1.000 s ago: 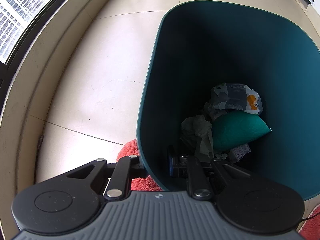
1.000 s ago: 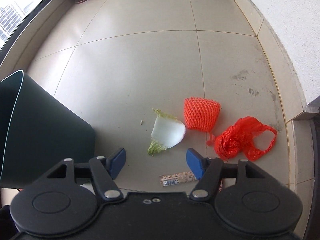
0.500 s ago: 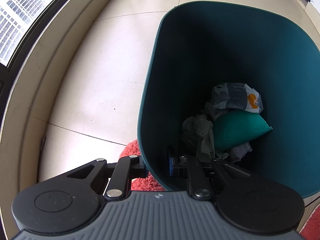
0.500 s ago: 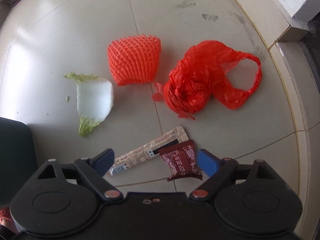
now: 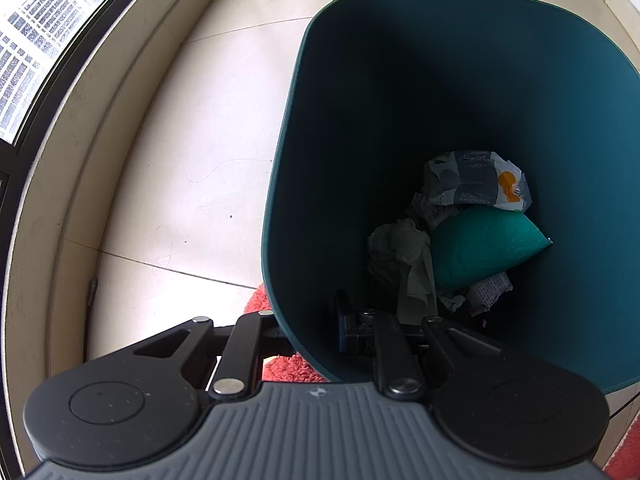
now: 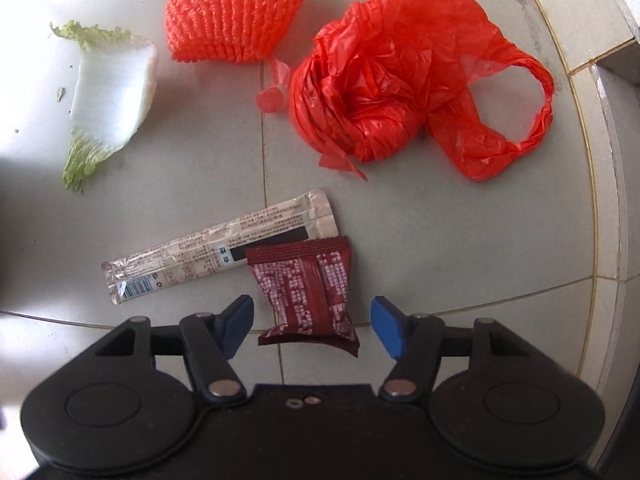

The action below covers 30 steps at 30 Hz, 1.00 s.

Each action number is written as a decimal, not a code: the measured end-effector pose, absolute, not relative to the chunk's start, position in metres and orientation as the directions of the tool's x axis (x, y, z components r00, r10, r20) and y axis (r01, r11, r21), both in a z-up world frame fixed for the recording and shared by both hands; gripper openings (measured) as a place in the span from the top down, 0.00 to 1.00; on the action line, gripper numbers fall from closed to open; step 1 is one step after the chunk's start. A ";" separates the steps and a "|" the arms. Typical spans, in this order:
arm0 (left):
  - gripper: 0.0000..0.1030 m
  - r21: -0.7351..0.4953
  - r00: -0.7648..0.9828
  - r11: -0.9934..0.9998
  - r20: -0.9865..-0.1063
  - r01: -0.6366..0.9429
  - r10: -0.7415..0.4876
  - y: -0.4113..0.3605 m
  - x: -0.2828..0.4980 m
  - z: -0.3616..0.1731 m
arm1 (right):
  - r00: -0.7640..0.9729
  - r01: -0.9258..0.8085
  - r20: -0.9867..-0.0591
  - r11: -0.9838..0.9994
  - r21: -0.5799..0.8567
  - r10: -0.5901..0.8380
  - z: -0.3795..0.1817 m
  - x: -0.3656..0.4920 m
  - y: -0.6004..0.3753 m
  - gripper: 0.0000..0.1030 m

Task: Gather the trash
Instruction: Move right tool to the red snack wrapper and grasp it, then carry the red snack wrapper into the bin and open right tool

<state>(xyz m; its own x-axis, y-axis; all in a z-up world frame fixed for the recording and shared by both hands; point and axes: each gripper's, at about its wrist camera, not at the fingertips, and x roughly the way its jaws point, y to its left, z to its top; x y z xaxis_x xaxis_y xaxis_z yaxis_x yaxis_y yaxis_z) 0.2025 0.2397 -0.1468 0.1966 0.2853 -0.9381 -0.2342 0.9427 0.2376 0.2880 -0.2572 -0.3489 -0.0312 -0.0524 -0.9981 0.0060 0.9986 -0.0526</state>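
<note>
Right gripper (image 6: pixel 312 326), jaws just narrowing but not yet touching, straddles a dark red snack wrapper (image 6: pixel 306 290) on the tiled floor (image 6: pixel 460 240) beside a silver sachet (image 6: pixel 218 246); left gripper (image 5: pixel 308 330) clamps the teal bin's (image 5: pixel 400 100) near rim

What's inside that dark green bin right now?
Inside the bin lie a printed paper-pack wrapper, a puffy green bag, crumpled tissue and paper scraps. Anything beneath them is covered.
</note>
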 end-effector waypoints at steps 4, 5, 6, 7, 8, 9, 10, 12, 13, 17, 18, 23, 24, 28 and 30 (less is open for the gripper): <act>0.84 0.240 0.199 0.943 -0.937 -0.231 0.287 0.239 0.202 -0.147 | -0.028 -0.020 -0.998 0.998 -0.059 -0.059 -0.346 0.289 -0.253 0.61; 0.84 0.240 0.200 0.943 -0.937 -0.231 0.287 0.239 0.202 -0.147 | -0.031 -0.032 -0.997 0.997 -0.070 -0.071 -0.344 0.290 -0.250 0.63; 0.84 0.240 0.201 0.943 -0.937 -0.231 0.288 0.239 0.202 -0.147 | -0.030 -0.043 -0.996 0.996 -0.078 -0.079 -0.344 0.289 -0.248 0.64; 0.84 0.240 0.201 0.943 -0.937 -0.231 0.287 0.239 0.202 -0.147 | -0.027 -0.054 -0.996 0.995 -0.082 -0.084 -0.343 0.289 -0.245 0.65; 0.84 0.240 0.201 0.943 -0.936 -0.231 0.288 0.239 0.202 -0.147 | -0.025 -0.064 -0.996 0.994 -0.088 -0.090 -0.342 0.287 -0.240 0.67; 0.84 0.241 0.202 0.942 -0.936 -0.232 0.289 0.239 0.202 -0.147 | -0.027 -0.071 -0.995 0.993 -0.093 -0.095 -0.341 0.286 -0.237 0.68; 0.84 0.242 0.201 0.942 -0.936 -0.232 0.290 0.239 0.202 -0.147 | -0.028 -0.077 -0.995 0.992 -0.098 -0.100 -0.338 0.285 -0.235 0.69; 0.84 0.242 0.201 0.941 -0.935 -0.237 0.291 0.239 0.202 -0.148 | -0.028 -0.097 -0.993 0.989 -0.107 -0.110 -0.332 0.284 -0.228 0.69; 0.84 0.239 0.200 0.941 -0.936 -0.241 0.289 0.240 0.203 -0.148 | -0.025 -0.106 -0.993 0.988 -0.111 -0.114 -0.328 0.284 -0.225 0.69; 0.84 0.223 0.198 0.941 -0.941 -0.254 0.276 0.244 0.202 -0.146 | 0.014 -0.150 -0.994 0.983 -0.108 -0.108 -0.292 0.294 -0.213 0.69; 0.84 0.220 0.198 0.942 -0.941 -0.255 0.274 0.245 0.202 -0.145 | 0.027 -0.166 -0.994 0.980 -0.106 -0.103 -0.283 0.295 -0.209 0.69; 0.84 0.221 0.202 0.940 -0.940 -0.258 0.276 0.247 0.202 -0.142 | 0.128 -0.265 -0.990 0.960 -0.086 -0.053 -0.216 0.301 -0.181 0.70; 0.84 0.223 0.202 0.940 -0.939 -0.259 0.278 0.247 0.202 -0.142 | 0.148 -0.280 -0.989 0.957 -0.073 -0.032 -0.202 0.302 -0.174 0.70; 0.84 0.225 0.202 0.939 -0.938 -0.260 0.281 0.246 0.202 -0.141 | 0.204 -0.335 -0.978 0.942 -0.024 0.048 -0.155 0.296 -0.146 0.70; 0.84 0.220 0.202 0.939 -0.940 -0.263 0.276 0.246 0.202 -0.141 | 0.222 -0.362 -0.972 0.932 -0.006 0.080 -0.135 0.290 -0.132 0.70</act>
